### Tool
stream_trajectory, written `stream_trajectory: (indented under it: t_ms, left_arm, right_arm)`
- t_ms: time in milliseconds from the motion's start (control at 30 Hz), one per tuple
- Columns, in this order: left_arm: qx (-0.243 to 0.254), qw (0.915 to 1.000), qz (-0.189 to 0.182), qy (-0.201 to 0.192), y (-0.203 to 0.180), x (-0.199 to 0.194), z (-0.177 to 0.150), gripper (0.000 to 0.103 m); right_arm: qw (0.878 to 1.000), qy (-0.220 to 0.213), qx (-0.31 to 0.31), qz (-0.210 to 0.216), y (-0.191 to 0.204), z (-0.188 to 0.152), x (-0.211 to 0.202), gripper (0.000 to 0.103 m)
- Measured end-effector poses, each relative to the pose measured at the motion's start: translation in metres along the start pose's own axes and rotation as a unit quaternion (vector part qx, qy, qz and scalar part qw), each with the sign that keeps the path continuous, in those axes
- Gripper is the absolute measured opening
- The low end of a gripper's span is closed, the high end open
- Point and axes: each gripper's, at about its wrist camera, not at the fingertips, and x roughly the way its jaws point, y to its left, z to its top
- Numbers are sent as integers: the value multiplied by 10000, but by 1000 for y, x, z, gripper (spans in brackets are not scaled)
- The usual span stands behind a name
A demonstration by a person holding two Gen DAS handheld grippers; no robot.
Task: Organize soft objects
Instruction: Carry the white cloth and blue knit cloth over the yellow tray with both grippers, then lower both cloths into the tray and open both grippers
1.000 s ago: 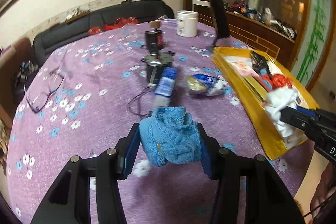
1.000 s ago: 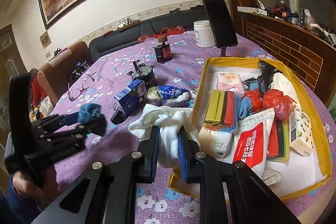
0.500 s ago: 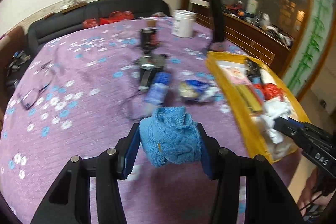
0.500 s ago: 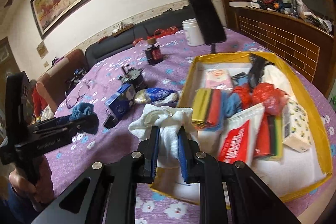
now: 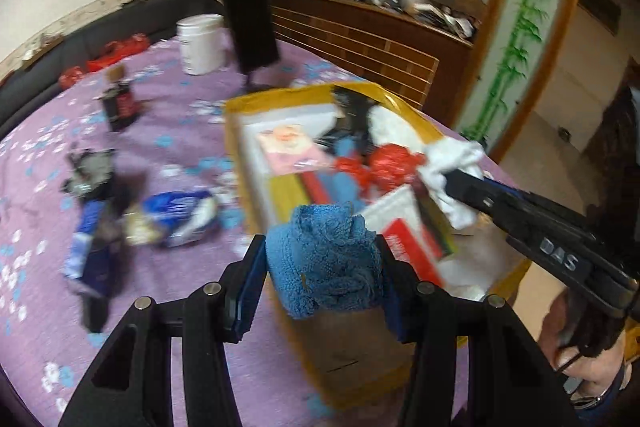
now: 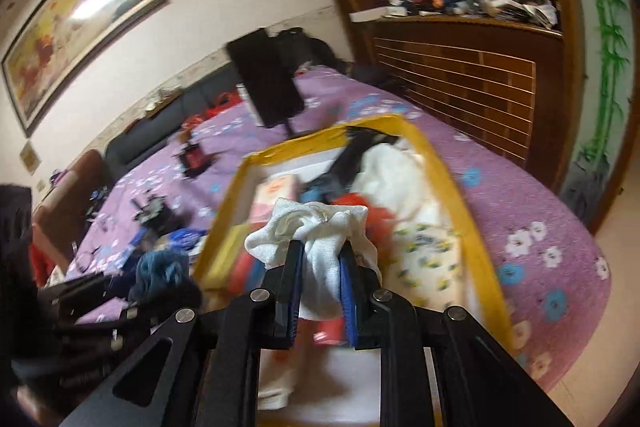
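My left gripper (image 5: 320,259) is shut on a bunched blue knitted cloth (image 5: 324,259), which hangs over the near left corner of the yellow box (image 5: 236,131). In the right wrist view my right gripper (image 6: 320,259) is shut on a crumpled white cloth (image 6: 316,239) above the box's (image 6: 468,227) middle. The same white cloth (image 5: 452,163) and the right gripper's fingers (image 5: 476,195) show at the right of the left wrist view. The box holds tissue packs, red bags and several other soft things. The left gripper with the blue cloth (image 6: 160,267) appears at the lower left of the right wrist view.
On the purple flowered tablecloth (image 5: 168,131) lie a blue snack bag (image 5: 176,215), a blue carton (image 5: 88,247), a small dark bottle (image 5: 118,99), a white jar (image 5: 200,43) and a black phone on a stand (image 5: 248,23). A wooden cabinet (image 6: 460,75) stands behind the table.
Both grippers have swung right, toward and over the yellow box, each carrying its cloth. The box now fills the middle of both views, and the glasses have left the left wrist view.
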Motion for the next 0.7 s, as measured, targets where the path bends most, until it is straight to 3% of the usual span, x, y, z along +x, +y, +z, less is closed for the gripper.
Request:
stream_trajectory:
  t_ms: [267, 567, 633, 700]
  left_arm:
    - [161, 9996, -83, 236, -26, 28, -4, 50]
    - [219, 9997, -7, 115, -28, 29, -8, 54]
    - [160, 9998, -31, 97, -26, 27, -8, 64]
    - [83, 9999, -60, 79, -23, 25, -7, 68]
  right_arm:
    - [9995, 237, 151, -158, -18, 8, 25, 19]
    - [9993, 365, 80, -90, -16, 9, 39, 21]
    - [9993, 357, 46, -94, -13, 9, 37, 28]
    - [9993, 346, 22, -118, -12, 10, 35, 47]
